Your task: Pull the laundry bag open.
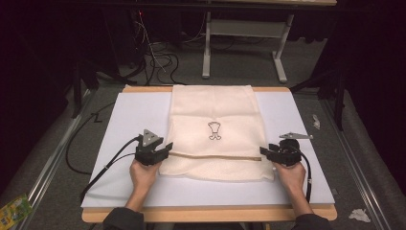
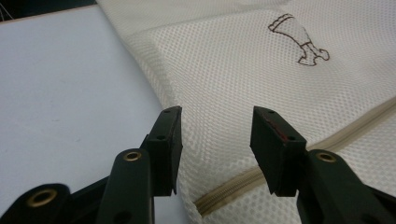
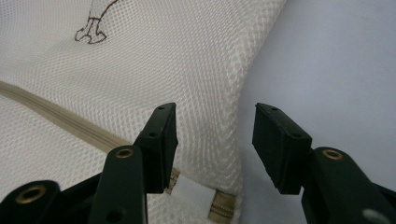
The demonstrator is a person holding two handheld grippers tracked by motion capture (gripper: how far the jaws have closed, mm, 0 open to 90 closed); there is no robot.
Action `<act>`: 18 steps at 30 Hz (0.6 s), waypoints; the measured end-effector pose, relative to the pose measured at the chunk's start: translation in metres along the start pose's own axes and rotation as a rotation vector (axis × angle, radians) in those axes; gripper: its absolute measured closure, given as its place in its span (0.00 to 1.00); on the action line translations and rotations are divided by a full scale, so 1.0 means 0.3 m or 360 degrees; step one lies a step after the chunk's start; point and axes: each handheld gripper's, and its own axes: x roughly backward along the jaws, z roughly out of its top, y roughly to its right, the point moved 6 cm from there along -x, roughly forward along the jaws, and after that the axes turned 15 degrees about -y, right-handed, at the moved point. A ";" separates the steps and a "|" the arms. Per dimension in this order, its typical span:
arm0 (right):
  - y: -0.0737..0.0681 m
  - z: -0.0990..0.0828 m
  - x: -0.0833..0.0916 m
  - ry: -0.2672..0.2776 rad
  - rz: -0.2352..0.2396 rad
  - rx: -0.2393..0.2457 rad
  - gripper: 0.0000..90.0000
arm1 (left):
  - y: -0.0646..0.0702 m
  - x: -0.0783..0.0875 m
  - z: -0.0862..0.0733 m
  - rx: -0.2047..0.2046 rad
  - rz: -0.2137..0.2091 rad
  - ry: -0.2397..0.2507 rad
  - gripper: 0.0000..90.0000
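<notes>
Looking down, we see the mesh bag (image 1: 212,132) flat on the table (image 1: 119,124), left tongs (image 1: 168,146) and right tongs (image 1: 262,151) at its zipper ends. Left gripper view: tongs (image 2: 217,123) released over the bag edge. Right gripper view: tongs (image 3: 215,122) released likewise.

The mesh bag (image 1: 213,134) hangs past the desk's (image 1: 297,115) far edge, its end hidden. The bottom edge cuts off both forearms. The small printed emblem (image 1: 215,131) is unreadable.
</notes>
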 end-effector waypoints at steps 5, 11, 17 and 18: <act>-0.009 -0.020 0.004 0.0006 0.0014 0.0000 0.54 | 0.043 0.006 -0.014 -0.0030 -0.0052 0.0030 0.58; -0.013 -0.032 -0.009 -0.0008 0.0029 -0.0008 0.50 | 0.109 -0.015 -0.026 -0.0056 -0.0119 0.0026 0.56; -0.015 -0.027 -0.025 -0.0021 0.0042 -0.0023 0.48 | 0.191 -0.046 -0.006 -0.0121 -0.0176 0.0015 0.54; -0.014 -0.026 -0.029 -0.0023 0.0040 -0.0019 0.48 | 0.203 -0.049 -0.001 -0.0130 -0.0182 0.0018 0.54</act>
